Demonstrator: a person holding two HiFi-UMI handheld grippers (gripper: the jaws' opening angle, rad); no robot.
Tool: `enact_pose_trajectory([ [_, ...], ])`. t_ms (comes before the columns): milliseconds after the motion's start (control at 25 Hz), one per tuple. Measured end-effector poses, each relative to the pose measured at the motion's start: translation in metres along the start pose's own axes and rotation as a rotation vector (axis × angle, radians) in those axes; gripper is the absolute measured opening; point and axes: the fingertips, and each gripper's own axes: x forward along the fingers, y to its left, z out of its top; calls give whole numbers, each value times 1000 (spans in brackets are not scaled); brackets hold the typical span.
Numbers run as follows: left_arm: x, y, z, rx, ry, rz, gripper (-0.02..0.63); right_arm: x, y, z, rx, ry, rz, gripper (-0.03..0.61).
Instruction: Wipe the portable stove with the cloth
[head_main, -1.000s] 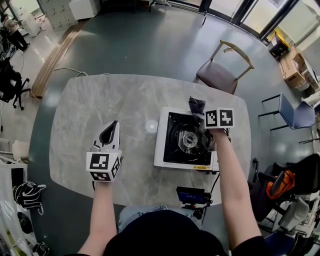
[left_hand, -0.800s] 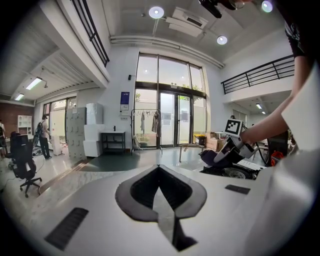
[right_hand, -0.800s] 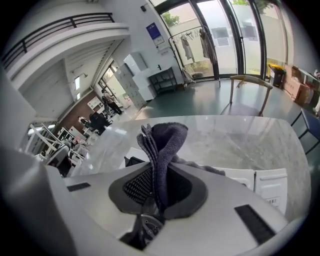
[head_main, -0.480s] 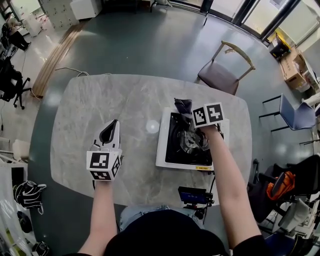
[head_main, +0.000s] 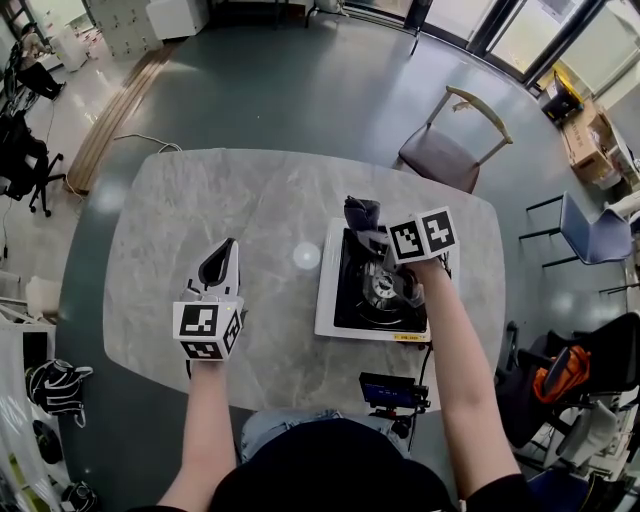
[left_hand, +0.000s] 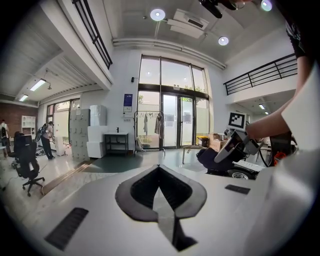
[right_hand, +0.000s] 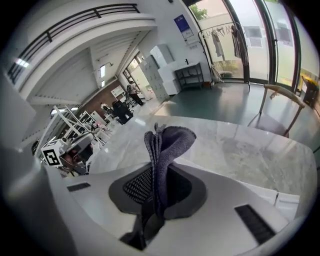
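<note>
A white portable stove (head_main: 327, 300) with a black top and round burner (head_main: 381, 283) sits on the marble table, right of centre. My right gripper (head_main: 368, 232) hovers over the stove's far left corner, shut on a dark grey cloth (head_main: 361, 214). In the right gripper view the cloth (right_hand: 165, 145) sticks up from between the closed jaws. Over bare table left of the stove, my left gripper (head_main: 218, 268) is shut with nothing in it. The left gripper view shows its jaws (left_hand: 159, 186) pressed together, and the right gripper (left_hand: 235, 145) beyond them.
The grey marble table (head_main: 180, 240) has rounded edges. A wooden chair (head_main: 445, 150) stands at its far right side. A small black device (head_main: 389, 392) sits at the near edge by the stove. A blue chair (head_main: 590, 228) and clutter stand on the right.
My right gripper has carried the cloth leftward along the stove's far edge, from the far right part to the far left corner. The left gripper has stayed put.
</note>
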Motion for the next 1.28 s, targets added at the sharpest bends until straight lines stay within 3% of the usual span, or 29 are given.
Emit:
enact_pose_trajectory([
  [200,-1,1,2,-10,-8,4,11,-30,32,15,-181,-81,-84,64],
  [400,-5,1,1,-12,-13,-5,11,-10,40,-5,-346,-14,-256,64],
  [840,-16,22,0,-29,-23,33,11,42,15,-22,-344,89,-439,64],
  [960,-18,25,-2,-36,-23,40,11,45,15,-21,-310,113,-388,64],
  [1160,-20,24,-4,-41,-29,36,11,45,23,-30,-307,158,-147,64],
  [1280,-20,20,-2,-39,-32,30,11,43,30,-42,-369,213,-112,64],
])
